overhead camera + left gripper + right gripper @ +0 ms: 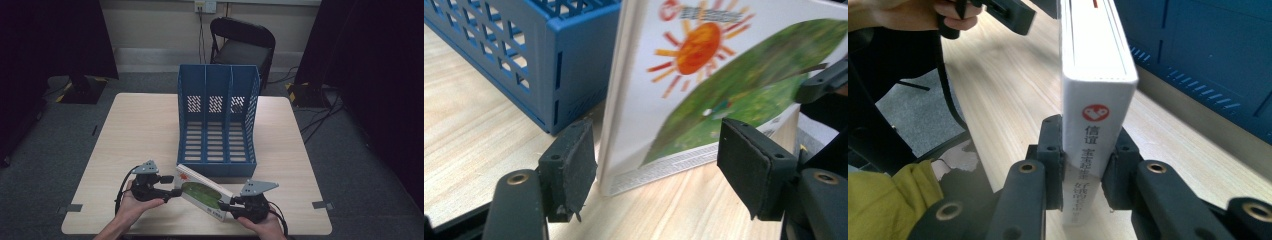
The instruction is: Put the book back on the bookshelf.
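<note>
A white book [202,194] with an orange sun and a green leaf on its cover stands on edge near the table's front, just in front of the blue three-slot file rack [217,120]. My right gripper [228,204] is shut on its spine end; in the right gripper view both pads [1054,160] press the spine [1095,60]. My left gripper [175,192] is open at the book's other end. In the left gripper view the book's [724,80] lower corner stands between the wide-apart jaws, close to the left pad [569,167].
The rack's [549,55] open front faces the person, and its near corner is right behind the book. Bare wood table [135,135] lies to the left. A black folding chair [242,45] stands beyond the table, and cables lie on the floor at right.
</note>
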Demonstrator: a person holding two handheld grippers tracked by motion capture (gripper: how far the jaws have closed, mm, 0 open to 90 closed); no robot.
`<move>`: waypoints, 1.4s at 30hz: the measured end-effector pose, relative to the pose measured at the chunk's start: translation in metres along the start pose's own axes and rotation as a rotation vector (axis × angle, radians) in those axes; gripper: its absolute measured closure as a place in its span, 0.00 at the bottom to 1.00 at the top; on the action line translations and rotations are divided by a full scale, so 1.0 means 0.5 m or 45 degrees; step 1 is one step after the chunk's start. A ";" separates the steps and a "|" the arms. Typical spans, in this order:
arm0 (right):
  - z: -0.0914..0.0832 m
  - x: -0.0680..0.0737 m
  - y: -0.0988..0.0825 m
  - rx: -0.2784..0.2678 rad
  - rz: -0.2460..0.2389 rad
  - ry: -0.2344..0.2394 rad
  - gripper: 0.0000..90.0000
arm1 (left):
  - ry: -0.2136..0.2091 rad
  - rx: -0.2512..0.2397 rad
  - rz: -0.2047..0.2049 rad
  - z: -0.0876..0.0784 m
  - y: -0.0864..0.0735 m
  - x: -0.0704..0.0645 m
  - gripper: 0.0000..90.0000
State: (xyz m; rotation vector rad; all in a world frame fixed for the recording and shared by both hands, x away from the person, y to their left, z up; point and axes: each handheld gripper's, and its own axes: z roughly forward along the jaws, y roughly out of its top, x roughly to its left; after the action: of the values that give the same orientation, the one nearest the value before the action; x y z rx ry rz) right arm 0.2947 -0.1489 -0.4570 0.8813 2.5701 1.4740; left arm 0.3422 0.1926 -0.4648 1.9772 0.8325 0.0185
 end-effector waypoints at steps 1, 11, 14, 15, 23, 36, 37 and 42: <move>0.000 0.000 0.000 0.000 0.000 0.000 0.82 | 0.000 0.000 0.000 0.000 0.000 0.000 0.34; 0.027 0.033 -0.004 0.001 -0.055 -0.027 0.77 | -0.033 0.056 0.034 0.030 0.001 0.002 0.29; 0.033 0.029 -0.004 -0.021 -0.018 -0.022 0.77 | -0.028 0.056 0.057 0.035 0.001 -0.001 0.32; 0.034 0.027 -0.004 -0.023 -0.013 -0.015 0.77 | -0.028 0.056 0.057 0.035 0.001 -0.001 0.32; 0.055 0.038 -0.005 -0.018 -0.027 -0.025 0.67 | -0.004 0.064 0.084 0.035 0.000 -0.006 0.33; 0.075 0.046 -0.009 -0.021 -0.075 -0.063 0.74 | -0.047 0.092 0.129 0.044 0.000 -0.028 0.34; 0.075 0.046 -0.009 -0.021 -0.075 -0.063 0.74 | -0.047 0.092 0.129 0.044 0.000 -0.028 0.34; 0.075 0.053 -0.010 -0.019 -0.105 -0.116 0.81 | -0.047 0.111 0.136 0.042 0.002 -0.028 0.37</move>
State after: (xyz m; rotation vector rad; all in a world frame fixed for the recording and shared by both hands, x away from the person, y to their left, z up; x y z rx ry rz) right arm 0.2821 -0.1084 -0.4750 0.8108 2.4957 1.3959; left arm 0.3389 0.1684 -0.4709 2.0963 0.7141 0.0084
